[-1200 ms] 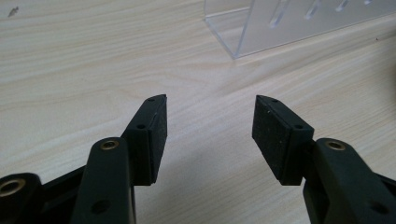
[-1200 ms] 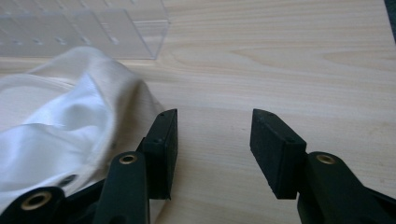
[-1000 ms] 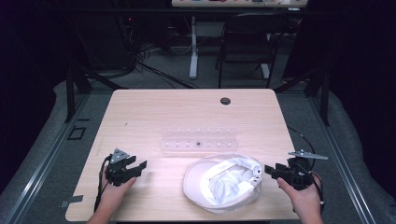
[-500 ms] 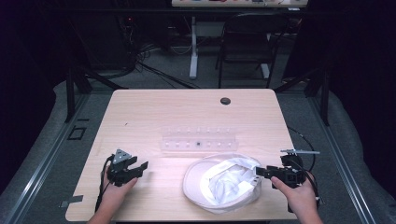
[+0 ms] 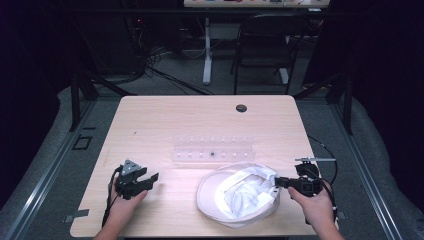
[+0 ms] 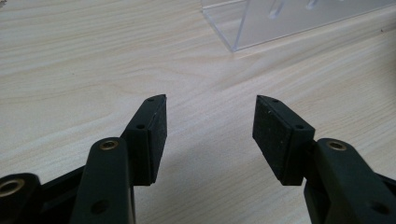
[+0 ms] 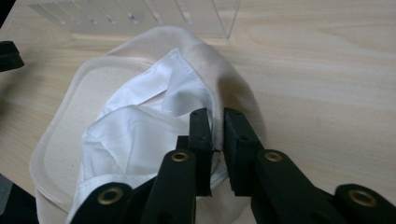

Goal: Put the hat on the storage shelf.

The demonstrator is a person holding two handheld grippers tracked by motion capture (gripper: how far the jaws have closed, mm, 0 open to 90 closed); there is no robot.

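Note:
A beige cap [image 5: 235,195] with a white lining lies upside down on the wooden table [image 5: 165,120], near its front edge. My right gripper [image 5: 276,181] is at the cap's right side, shut on its rim. In the right gripper view the jaws [image 7: 215,114] pinch the edge of the cap [image 7: 140,135], one inside against the lining and one outside. My left gripper [image 5: 152,177] rests at the table's front left, apart from the cap. Its jaws [image 6: 210,105] stand wide open over bare wood with nothing between them.
A clear acrylic rack [image 5: 212,149] [image 6: 289,18] [image 7: 135,14] lies just behind the cap at mid table. A dark grommet hole [image 5: 241,108] sits near the far edge. Beyond the table stand a chair [image 5: 265,45] and loose cables on the floor.
My right gripper has moved left from beside the cap onto its rim and closed on it. The left gripper has stayed where it was.

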